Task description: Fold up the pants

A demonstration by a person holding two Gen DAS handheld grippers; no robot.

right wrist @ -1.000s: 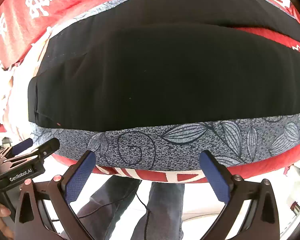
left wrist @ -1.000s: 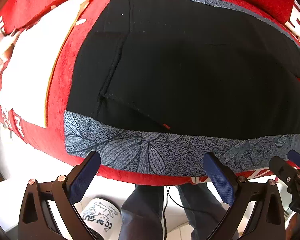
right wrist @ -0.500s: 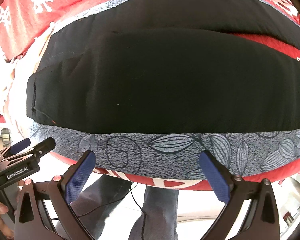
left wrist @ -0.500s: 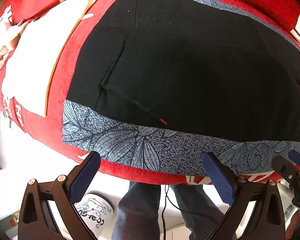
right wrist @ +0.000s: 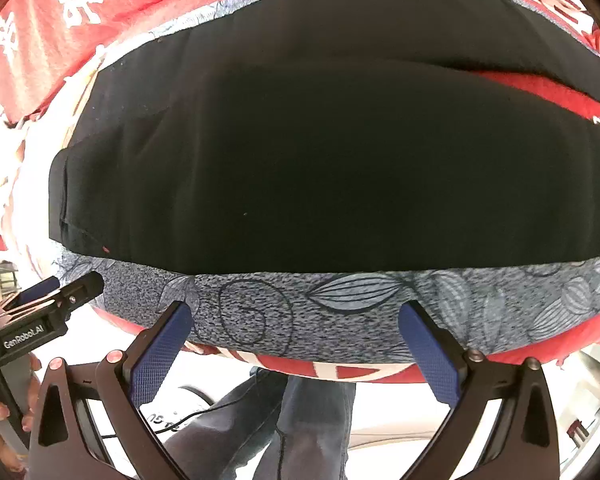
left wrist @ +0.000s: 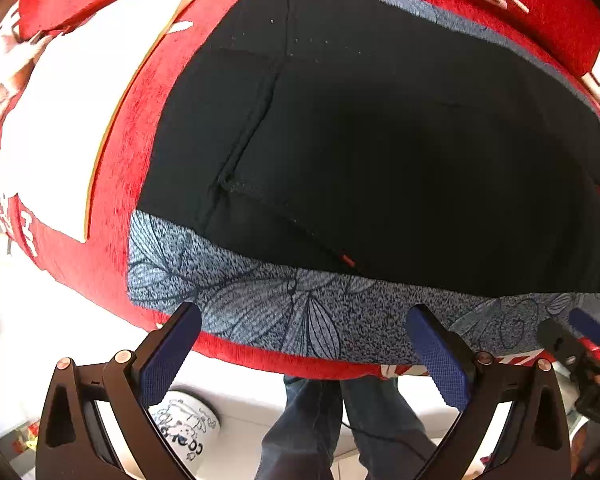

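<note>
Black pants (left wrist: 380, 152) lie flat on a grey leaf-patterned cloth (left wrist: 300, 316) over a red table cover. In the right wrist view the pants (right wrist: 320, 168) fill the middle, with one leg lying in front of the other. My left gripper (left wrist: 304, 344) is open and empty, hovering above the near edge of the cloth at the waist end. My right gripper (right wrist: 296, 340) is open and empty over the same near edge, further along the legs. Each gripper shows at the edge of the other's view.
The red cover (left wrist: 112, 208) with white characters hangs over the table edge. A white patterned cup (left wrist: 188, 428) stands on the floor below. The person's jeans-clad legs (right wrist: 300, 420) stand close to the table edge.
Both grippers have shifted slightly forward and toward the near edge of the cloth. Both stay open. The pants have not moved.
</note>
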